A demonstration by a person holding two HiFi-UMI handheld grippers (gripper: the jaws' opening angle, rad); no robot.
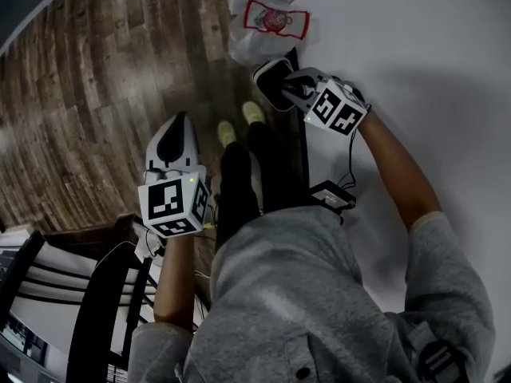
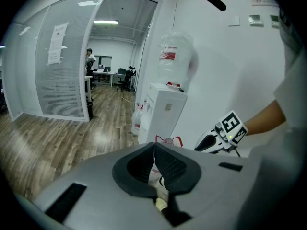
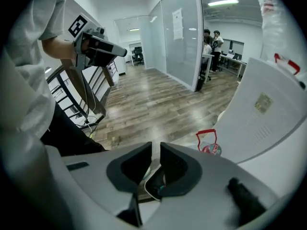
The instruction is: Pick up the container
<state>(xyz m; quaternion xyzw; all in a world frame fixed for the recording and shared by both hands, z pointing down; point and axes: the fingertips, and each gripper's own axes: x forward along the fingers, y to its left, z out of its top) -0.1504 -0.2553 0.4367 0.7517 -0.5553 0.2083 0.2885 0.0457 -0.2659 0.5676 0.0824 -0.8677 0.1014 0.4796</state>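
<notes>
**A:** Where is the container?

**B:** Container (image 1: 271,18): clear plastic with a red label, on the wood floor (image 1: 96,94), just beside the foot of the white dispenser (image 2: 163,111). In the right gripper view its red handle shows just above the jaws, low against the white cabinet.

**A:** And the right gripper?

**B:** Right gripper (image 1: 267,76): angled down at the floor, near the container but apart from it. The jaws are all but together, with a thin slit between the pads and nothing in it.

**A:** The left one?

**B:** Left gripper (image 1: 180,122): lower in the head view, over the floor beside the person's shoes (image 1: 239,122), well apart from the container. The jaws are pressed together, their tips meet in a line, and they hold nothing.

**A:** What stands on the dispenser?

**B:** Bottle (image 2: 175,56): clear, with a red label, neck down. More clear jugs (image 2: 141,116) stand on the floor at the cabinet's left side.

**A:** Anything behind?

**B:** Glass partition (image 2: 72,66), with an office beyond it. People (image 3: 211,40) stand at desks, too small to tell more. There is a black frame (image 1: 104,294) at the person's left, and I cannot tell whether it is a chair or a rack.
</notes>
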